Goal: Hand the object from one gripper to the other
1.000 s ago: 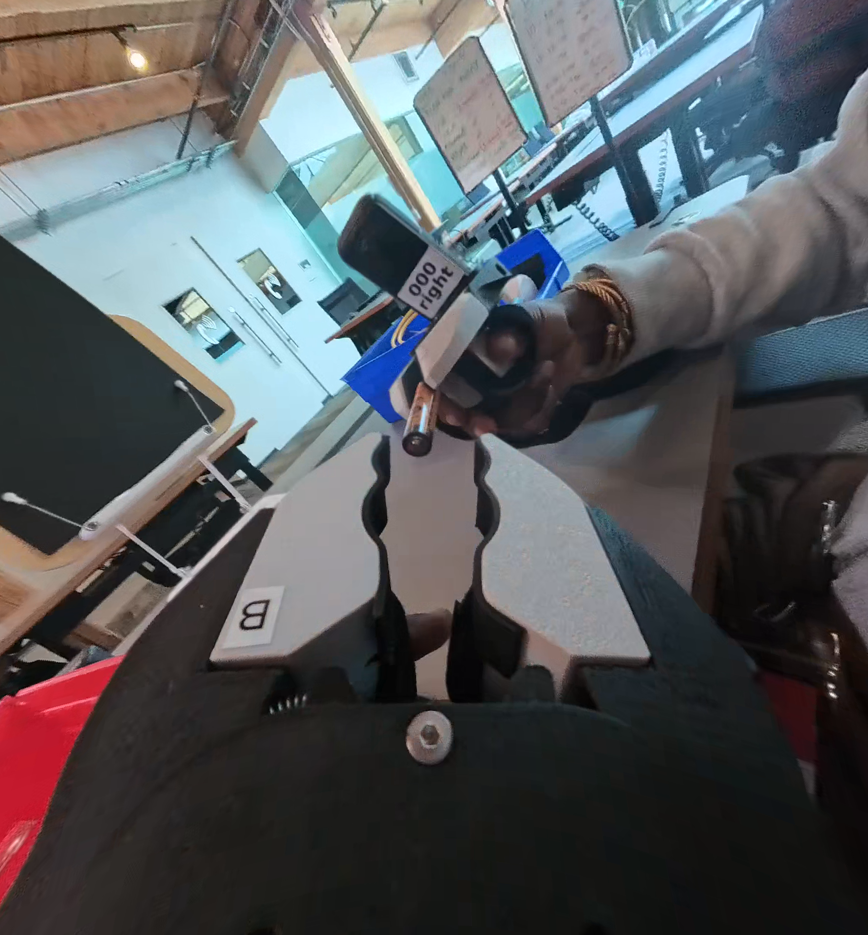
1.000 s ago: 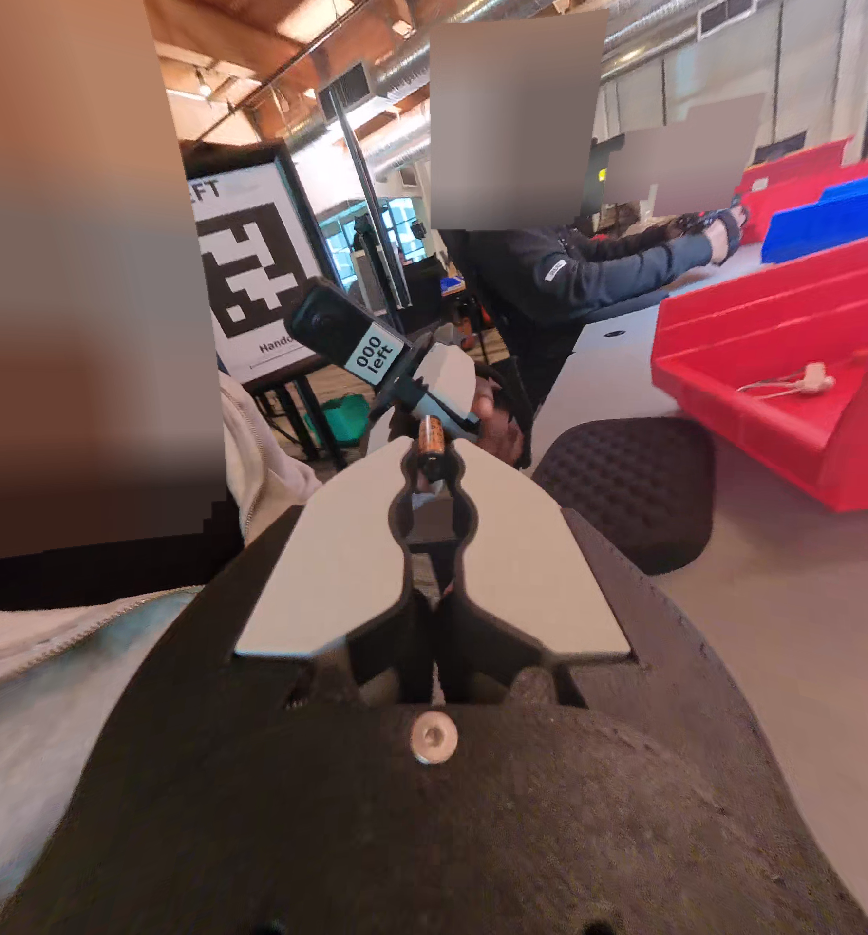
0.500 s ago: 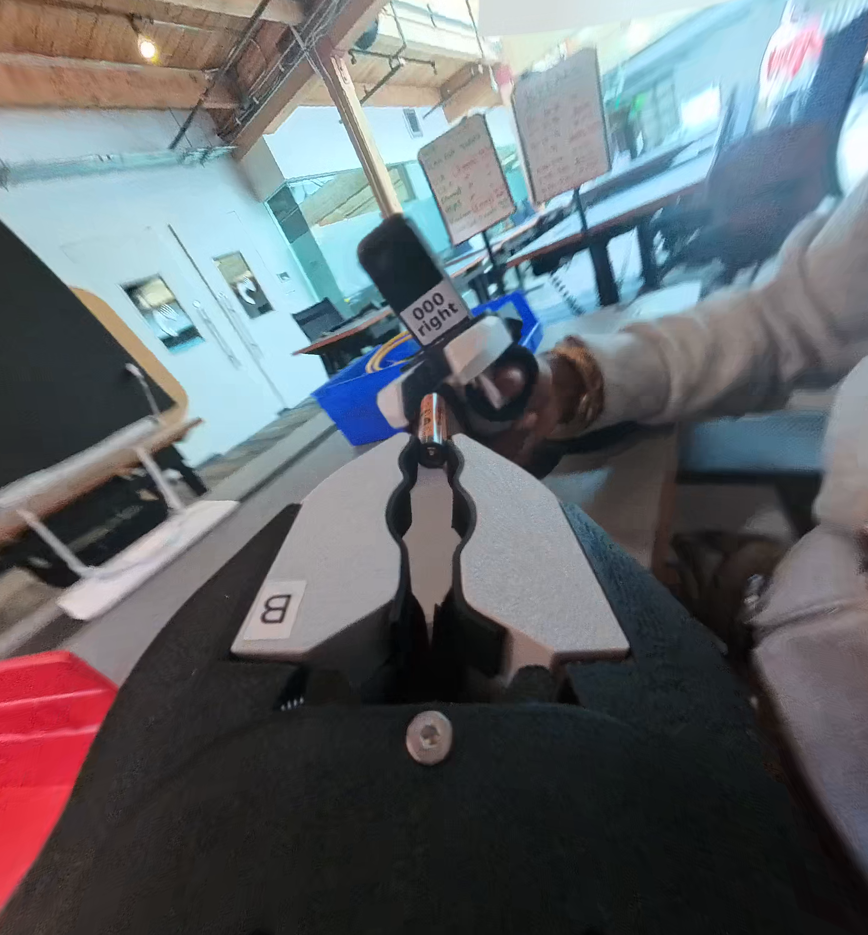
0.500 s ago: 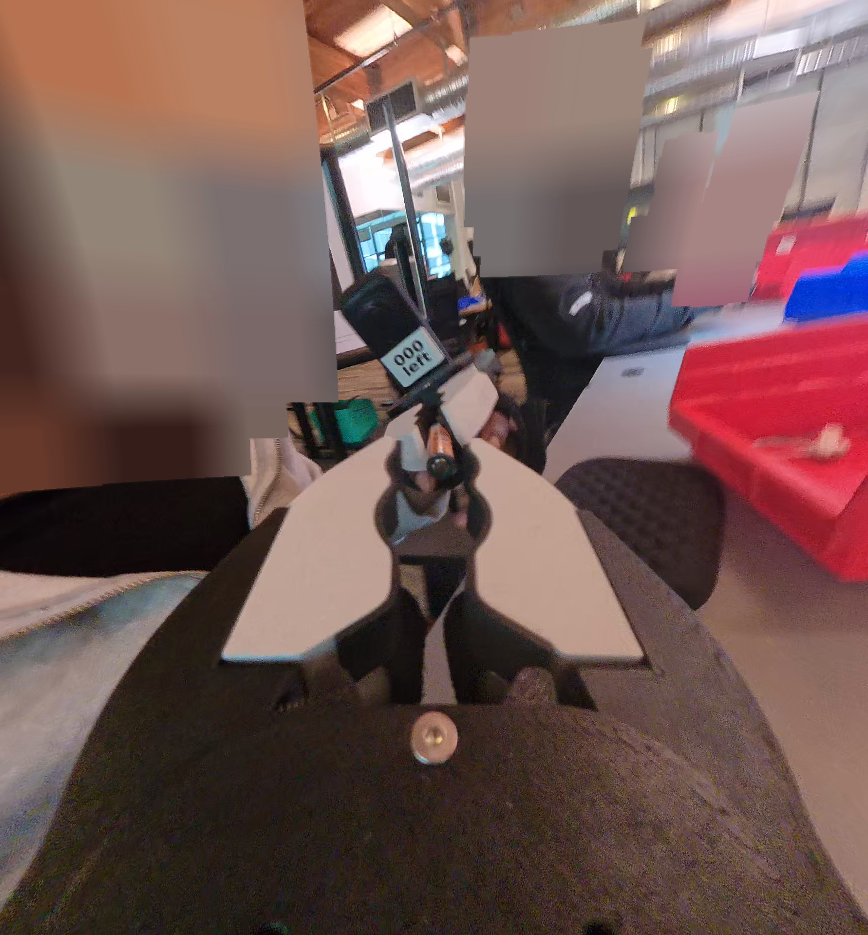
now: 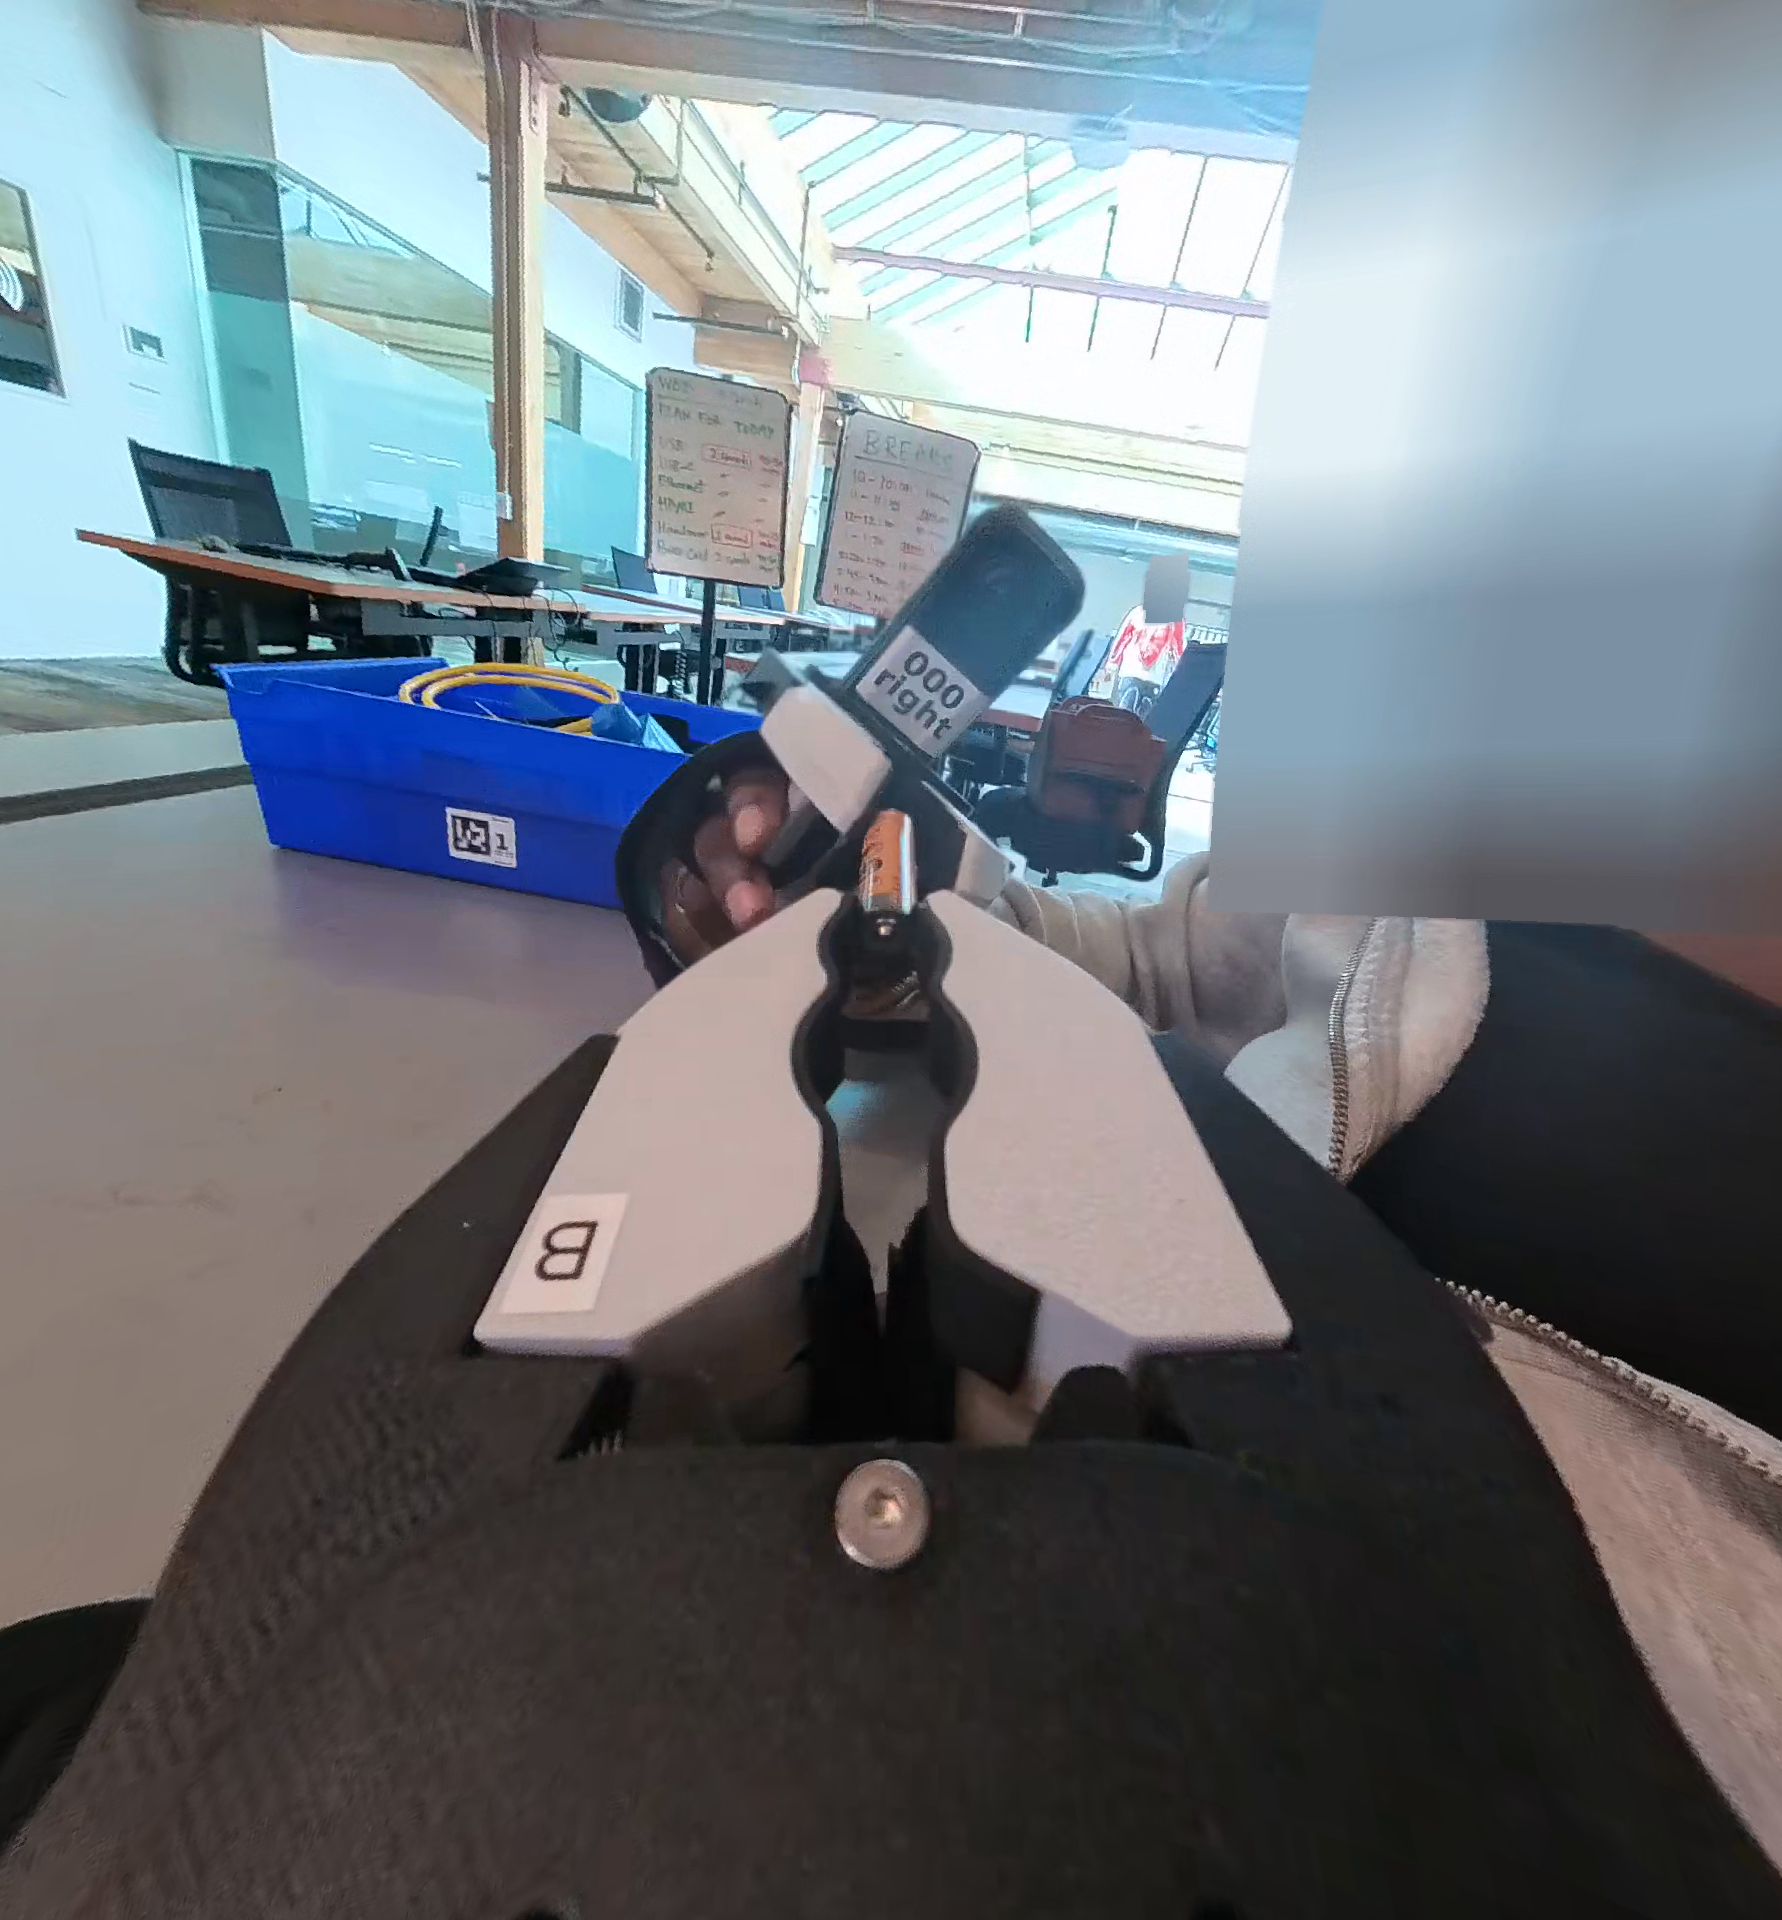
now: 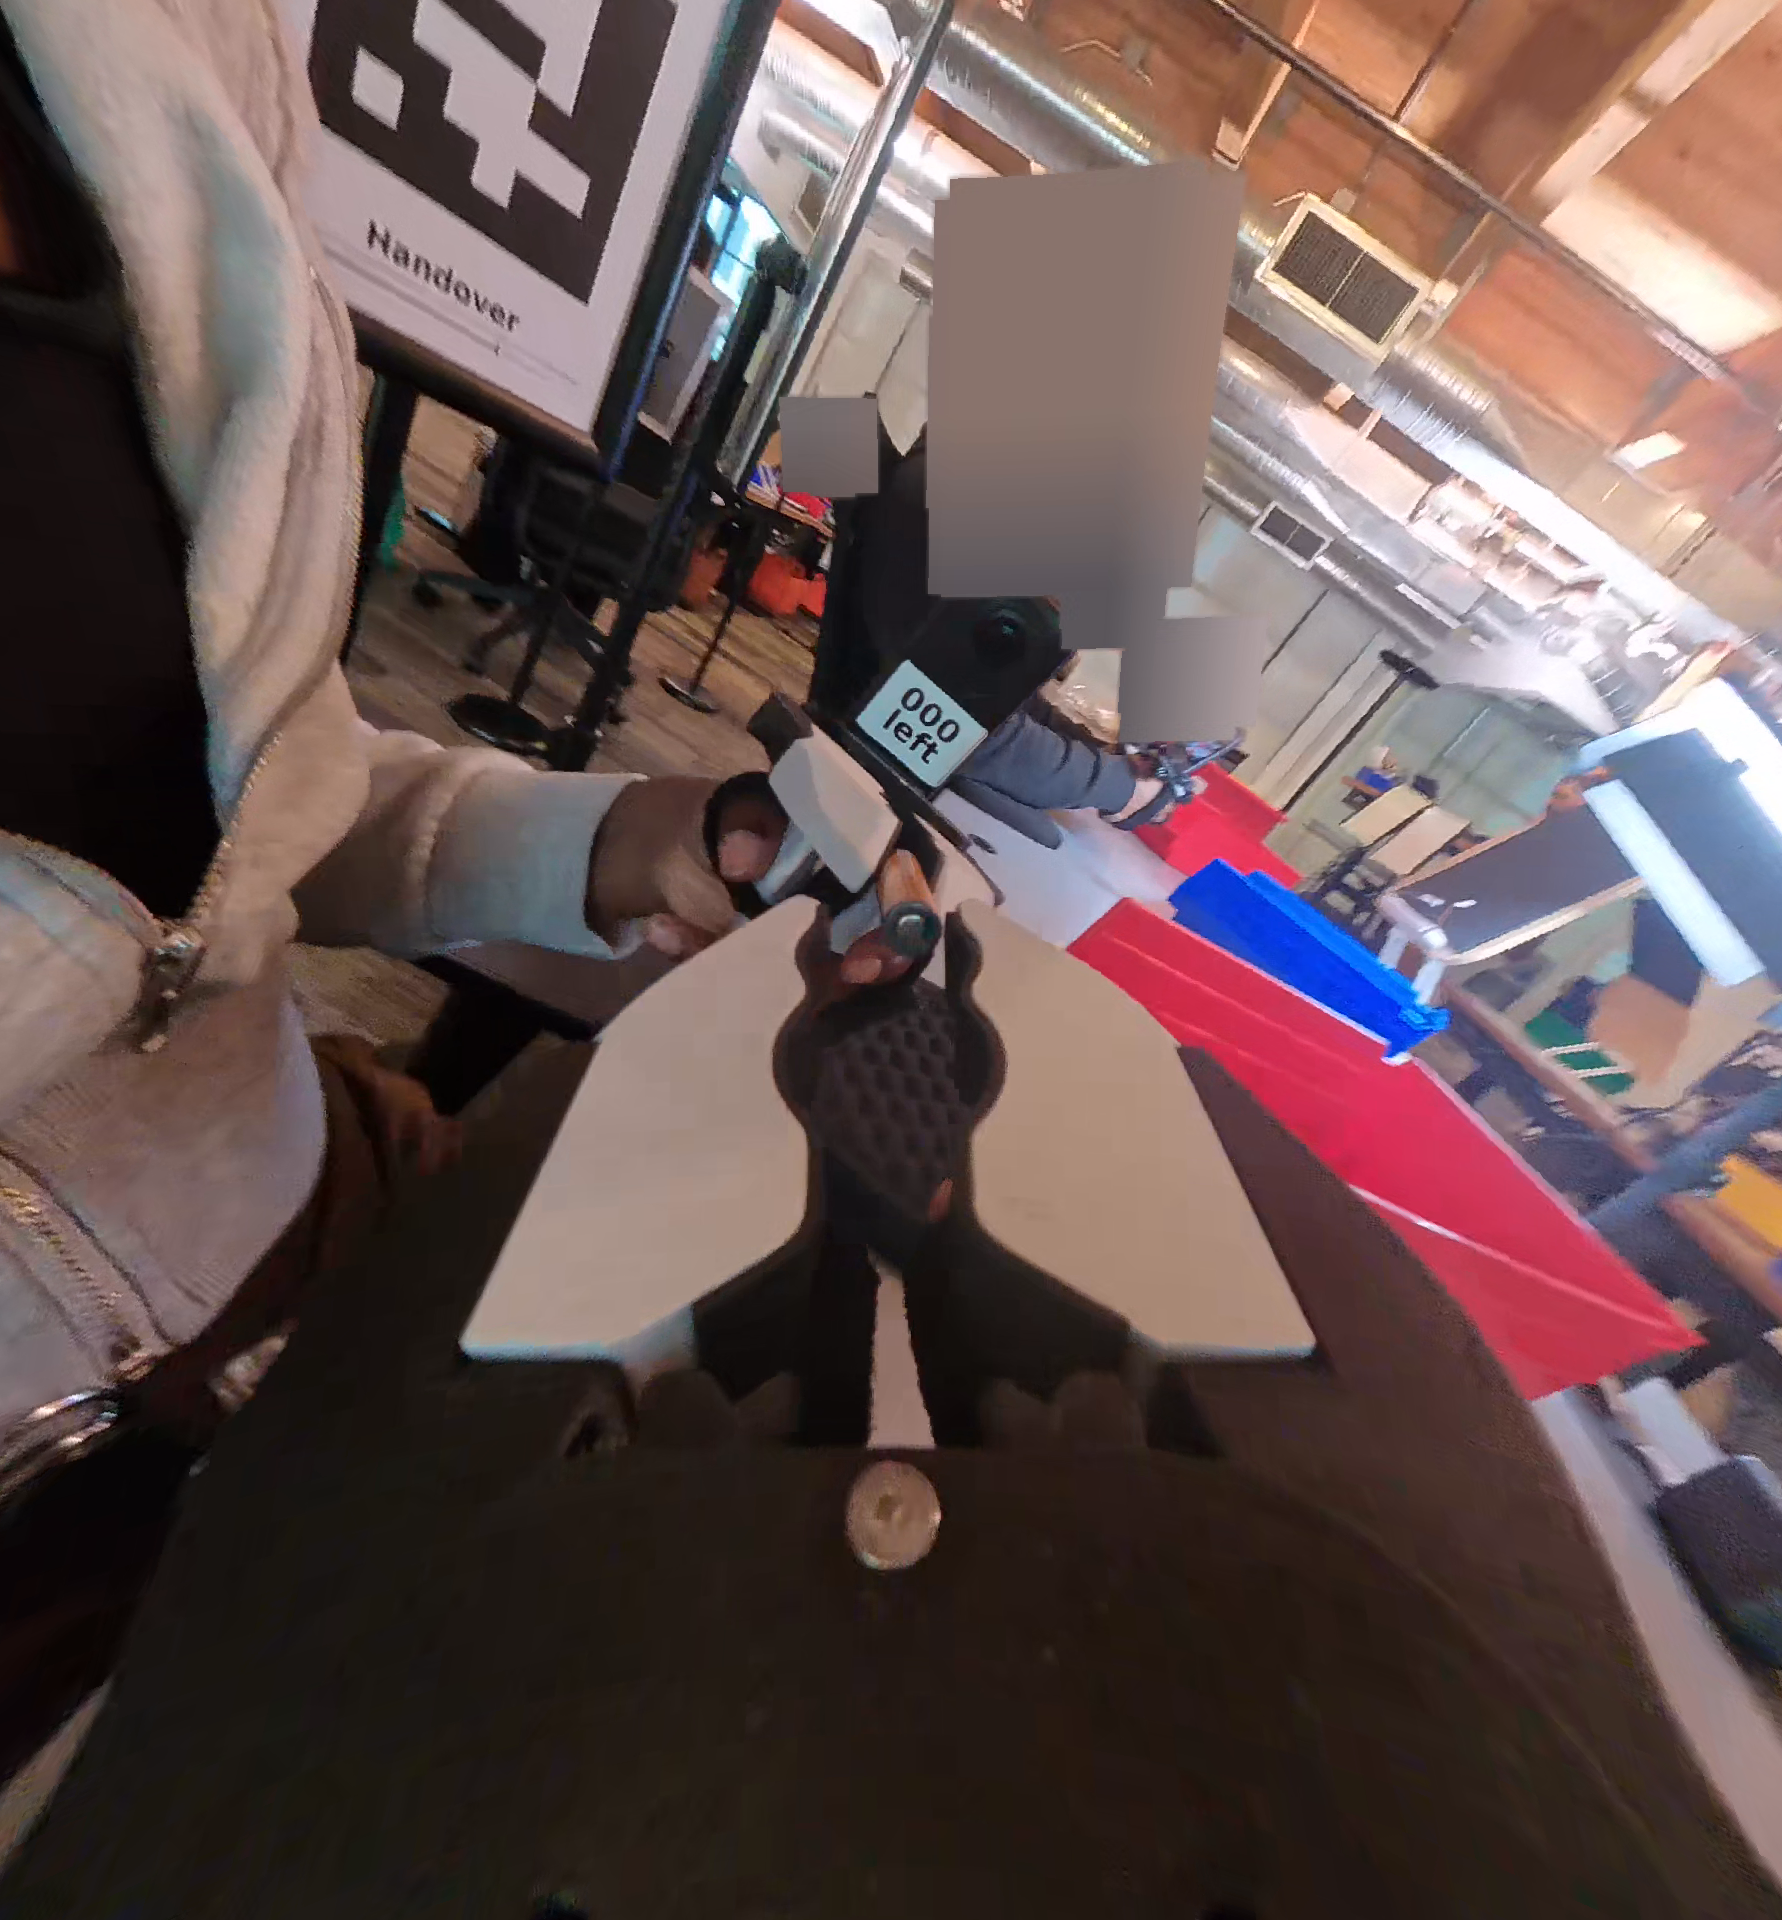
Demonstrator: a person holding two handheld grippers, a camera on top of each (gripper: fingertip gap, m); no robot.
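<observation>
From my left tool (image 5: 884,914) I see its tips clamped on the battery (image 5: 887,860), which could drop if either grip slackens early, while from my right tool (image 6: 885,928) the battery (image 6: 902,902) sits at its tips, grip there unclear.
</observation>
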